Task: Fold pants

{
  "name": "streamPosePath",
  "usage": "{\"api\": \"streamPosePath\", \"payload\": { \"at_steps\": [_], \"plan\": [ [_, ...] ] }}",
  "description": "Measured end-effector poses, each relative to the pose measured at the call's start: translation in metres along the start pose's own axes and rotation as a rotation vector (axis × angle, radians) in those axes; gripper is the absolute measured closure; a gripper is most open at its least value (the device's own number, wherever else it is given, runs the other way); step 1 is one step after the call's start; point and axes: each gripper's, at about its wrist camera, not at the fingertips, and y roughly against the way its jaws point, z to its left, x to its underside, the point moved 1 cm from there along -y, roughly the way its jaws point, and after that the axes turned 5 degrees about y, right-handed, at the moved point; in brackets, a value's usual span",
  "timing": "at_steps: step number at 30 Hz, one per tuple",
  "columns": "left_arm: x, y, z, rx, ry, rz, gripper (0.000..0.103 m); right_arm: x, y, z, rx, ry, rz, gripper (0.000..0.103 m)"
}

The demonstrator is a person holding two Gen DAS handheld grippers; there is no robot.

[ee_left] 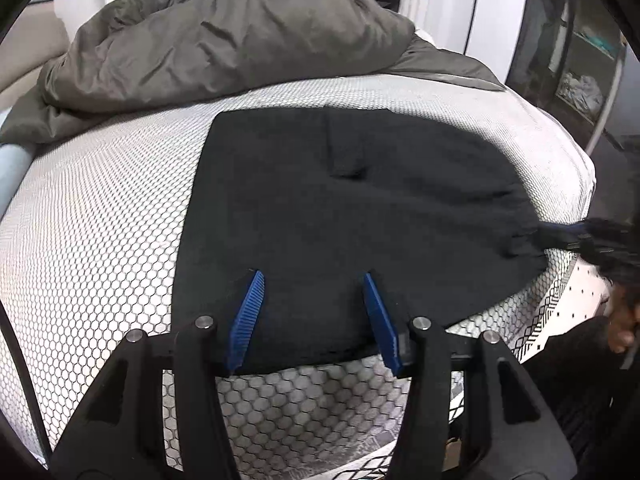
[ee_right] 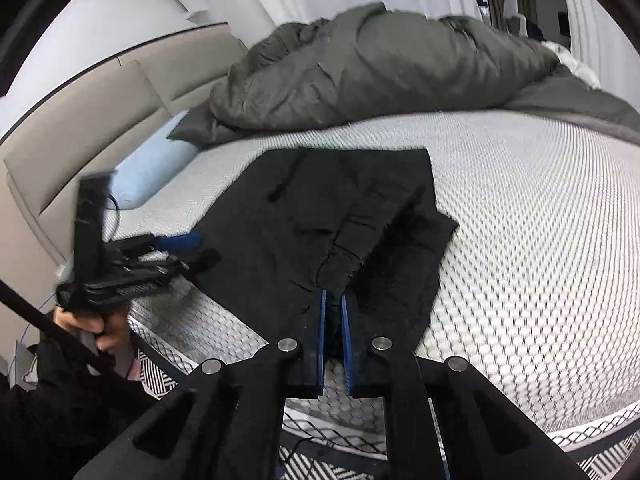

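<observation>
At the centre of both views, the black pants (ee_left: 320,208) lie spread on the bed (ee_left: 100,216), whose mattress cover carries a white and grey honeycomb print; no brand, label or readable writing shows on cloth, bedding or tools. In the left wrist view my left tongs (ee_left: 314,280) stand at the lower middle of the frame, their blue pads well apart, over the near hem of the pants; I cannot tell whether the tips touch the cloth. At the right edge of that view my right tongs (ee_left: 560,240) meet the far corner of the garment, blurred. In the right wrist view the same tongs (ee_right: 333,300) appear at the lower middle, pads drawn nearly together with a ridge of black fabric pinched between them; the pants (ee_right: 320,216) bunch upward from that point toward the frame's centre. My left tongs (ee_right: 188,248) show at the left of this view, held in my hand (ee_right: 100,328), at the left border of the garment. A rumpled olive-grey duvet (ee_left: 224,40) fills the upper part of both frames. A pale blue bolster (ee_right: 156,164) lies at the left, against a beige padded headboard (ee_right: 80,128). At the upper right of the left wrist view a dark shelf unit (ee_left: 572,60) holds pale items too blurred to identify.
</observation>
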Motion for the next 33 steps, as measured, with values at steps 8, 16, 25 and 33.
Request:
{"api": "streamPosePath", "payload": {
  "at_steps": [8,16,25,33],
  "plan": [
    [0.008,-0.011,-0.030,-0.064,-0.098,0.012,0.054,-0.025,0.008,-0.016,0.027,-0.055,-0.101,0.054],
    [0.009,-0.019,-0.089,0.046,-0.190,-0.007,0.054,-0.054,-0.048,-0.052,-0.027,-0.191,-0.032,0.054],
    [0.024,-0.040,-0.107,0.017,-0.244,0.026,0.053,-0.060,-0.050,-0.054,0.011,-0.164,-0.090,0.080],
    [0.012,-0.025,-0.089,0.060,-0.196,0.015,0.052,-0.045,-0.037,-0.068,0.093,-0.185,-0.092,0.032]
  ]
}}
